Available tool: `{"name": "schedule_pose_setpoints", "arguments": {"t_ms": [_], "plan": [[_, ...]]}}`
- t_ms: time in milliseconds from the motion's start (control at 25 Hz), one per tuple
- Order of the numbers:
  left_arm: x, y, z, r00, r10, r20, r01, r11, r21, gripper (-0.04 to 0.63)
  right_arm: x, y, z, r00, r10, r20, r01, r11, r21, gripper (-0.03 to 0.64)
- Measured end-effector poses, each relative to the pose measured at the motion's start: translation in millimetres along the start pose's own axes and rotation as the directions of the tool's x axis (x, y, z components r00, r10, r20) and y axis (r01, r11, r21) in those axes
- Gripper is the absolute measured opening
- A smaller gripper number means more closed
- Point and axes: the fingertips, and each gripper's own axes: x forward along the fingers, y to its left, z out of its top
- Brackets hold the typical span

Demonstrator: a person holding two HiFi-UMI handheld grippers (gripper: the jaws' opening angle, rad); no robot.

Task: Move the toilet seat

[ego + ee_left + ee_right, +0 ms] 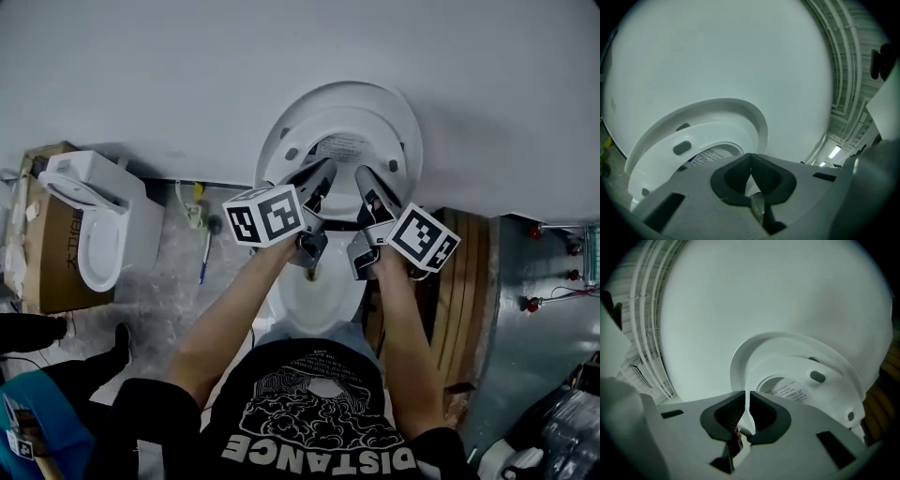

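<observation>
The white toilet seat stands raised with its lid against the pale wall, its underside with grey bumpers and a printed label facing me. It also fills the left gripper view and the right gripper view. The bowl lies below my arms. Both grippers point at the seat's lower part, side by side. My left gripper has its tips touching, nothing between them. My right gripper shows only a hairline slit, through which white shows; no thing is clearly held.
A second white toilet sits at the left on a cardboard box. A blue pen-like stick lies on the grey floor. Wooden boards stand right of the bowl, with red valves beyond.
</observation>
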Motion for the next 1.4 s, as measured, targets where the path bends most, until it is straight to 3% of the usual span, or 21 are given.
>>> {"name": "schedule_pose_setpoints", "arguments": {"t_ms": [280, 600, 680, 880, 1240, 1400], "plan": [[-39.5, -23.3, -22.4, 0.999, 0.000, -0.045, 0.005, 0.995, 0.095, 0.011, -33.9, 23.2, -41.2, 0.997, -0.078, -0.024, 0.074, 0.987, -0.143, 0.032], [-70.8, -50.9, -45.1, 0.996, 0.043, -0.082, -0.024, 0.975, 0.222, 0.011, -71.4, 44.3, -55.4, 0.990, -0.135, -0.028, 0.119, 0.941, -0.317, 0.023], [-76.4, -58.8, -51.9, 0.994, 0.064, -0.087, -0.037, 0.958, 0.283, 0.011, -79.9, 49.1, -55.6, 0.989, -0.145, -0.026, 0.125, 0.920, -0.372, 0.023], [-90.3, -80.1, -67.6, 0.989, 0.134, -0.067, -0.091, 0.892, 0.443, 0.011, -105.4, 62.4, -59.8, 0.988, -0.154, -0.028, 0.119, 0.855, -0.505, 0.021], [-116.4, -123.5, -110.0, 0.975, 0.220, -0.006, -0.182, 0.819, 0.544, 0.011, -164.6, 68.0, -74.0, 0.989, -0.124, -0.076, 0.055, 0.801, -0.596, 0.020], [-126.1, -138.6, -130.1, 0.972, 0.236, 0.005, -0.199, 0.807, 0.556, 0.011, -186.4, 68.0, -85.6, 0.988, -0.119, -0.100, 0.032, 0.787, -0.617, 0.018]]}}
